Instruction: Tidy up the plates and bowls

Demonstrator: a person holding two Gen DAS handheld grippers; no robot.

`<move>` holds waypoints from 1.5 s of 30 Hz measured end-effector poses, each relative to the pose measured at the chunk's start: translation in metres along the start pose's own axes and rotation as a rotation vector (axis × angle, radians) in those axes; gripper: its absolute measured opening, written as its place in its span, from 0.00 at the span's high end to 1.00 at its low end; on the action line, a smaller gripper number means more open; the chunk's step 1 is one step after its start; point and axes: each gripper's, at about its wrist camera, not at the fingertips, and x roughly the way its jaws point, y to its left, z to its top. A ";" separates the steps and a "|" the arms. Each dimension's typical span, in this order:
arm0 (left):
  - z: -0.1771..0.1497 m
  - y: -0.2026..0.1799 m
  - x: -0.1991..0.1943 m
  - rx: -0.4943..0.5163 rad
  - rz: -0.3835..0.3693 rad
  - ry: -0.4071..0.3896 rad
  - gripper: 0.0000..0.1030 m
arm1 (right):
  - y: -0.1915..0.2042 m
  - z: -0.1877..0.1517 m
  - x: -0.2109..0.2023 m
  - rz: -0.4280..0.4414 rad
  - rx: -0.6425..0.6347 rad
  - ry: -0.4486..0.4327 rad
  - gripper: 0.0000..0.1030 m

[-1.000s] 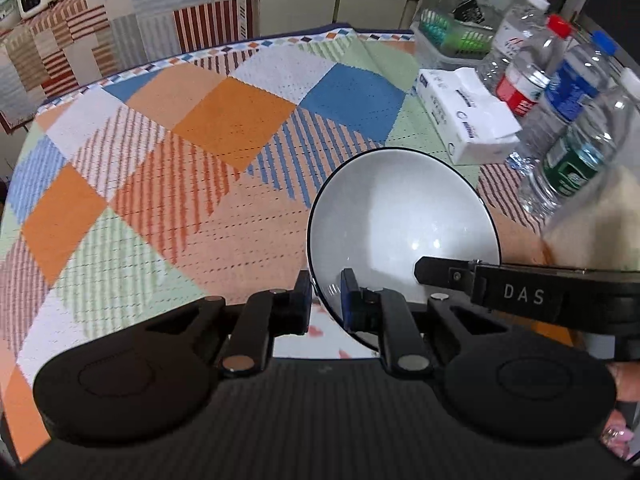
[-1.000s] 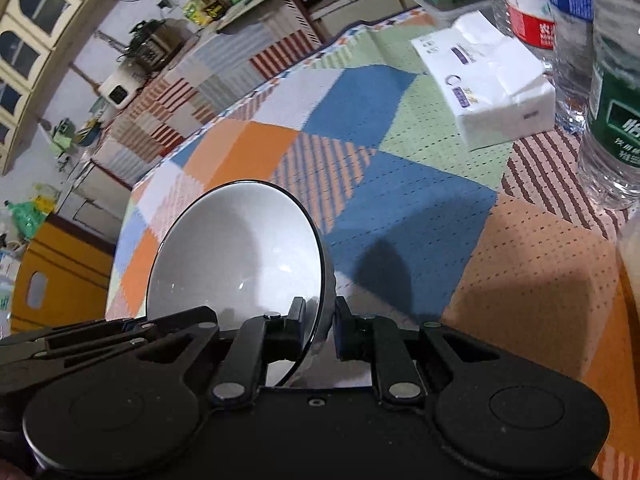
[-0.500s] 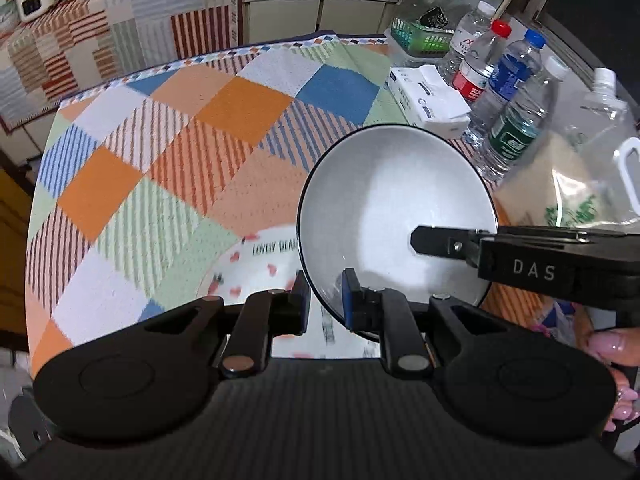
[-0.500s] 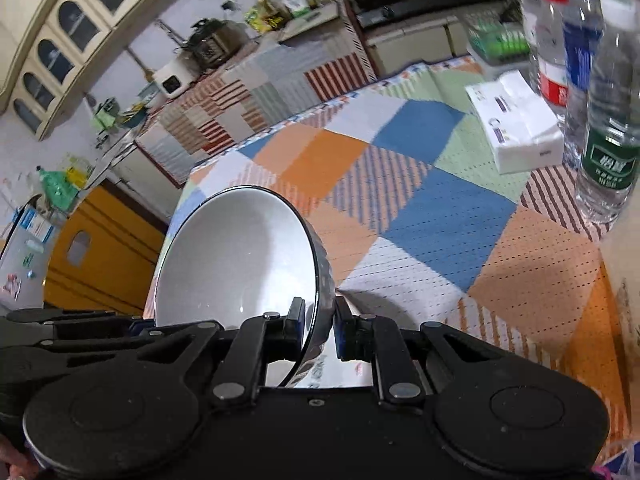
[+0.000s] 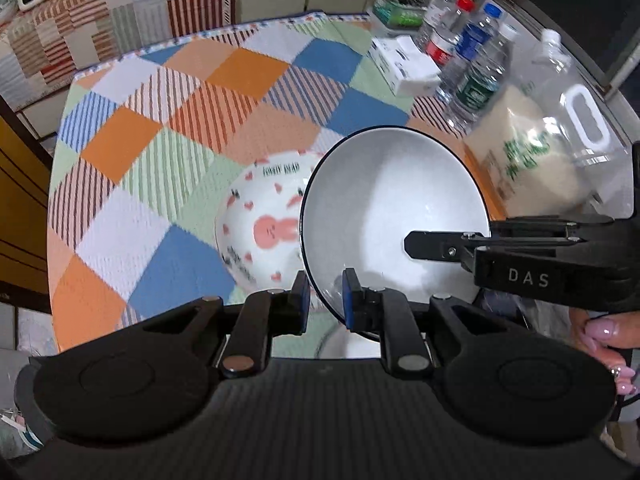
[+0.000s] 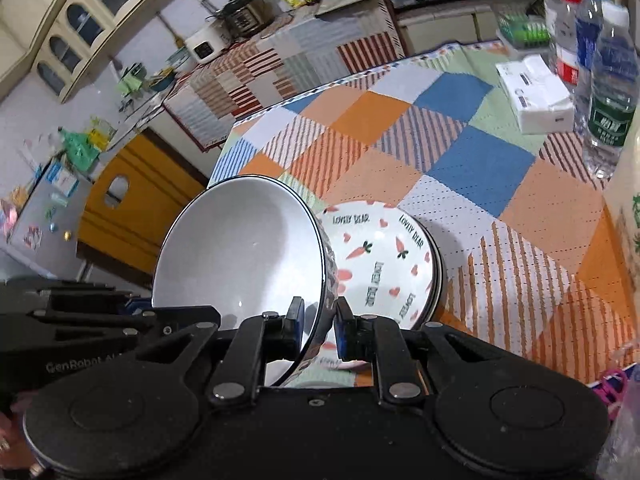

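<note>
A white bowl with a dark rim (image 5: 394,208) hangs in the air, held by both grippers. My left gripper (image 5: 326,300) is shut on its near rim. My right gripper (image 6: 318,330) is shut on the rim of the same bowl (image 6: 240,252), and its fingers (image 5: 440,244) reach in from the right in the left wrist view. Below sits a white dish printed with a pink rabbit, hearts and carrots (image 5: 260,232), also seen in the right wrist view (image 6: 384,264), resting on the table on a dark-rimmed dish under it.
The table has a checked cloth (image 5: 180,128). At the far right stand several water bottles (image 5: 476,76), a tissue pack (image 5: 404,64), a green basket (image 6: 524,32) and a large clear jug (image 5: 568,120). The table's left edge drops to the floor beside a yellow cabinet (image 6: 132,200).
Both grippers have lifted the white bowl higher and pulled back. The printed dish beneath has come into fuller view. Both grips are unchanged.
</note>
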 end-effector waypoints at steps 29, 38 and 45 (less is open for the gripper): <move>-0.088 0.008 0.065 -0.108 -0.109 0.245 0.85 | -0.002 -0.091 0.027 -0.089 -0.100 0.145 0.81; -0.093 0.009 0.087 -0.161 -0.097 0.334 0.83 | 0.006 -0.114 0.035 -0.156 -0.229 0.104 0.81; -0.096 0.008 0.093 -0.161 -0.094 0.336 0.76 | 0.024 -0.124 0.040 -0.220 -0.444 0.071 0.77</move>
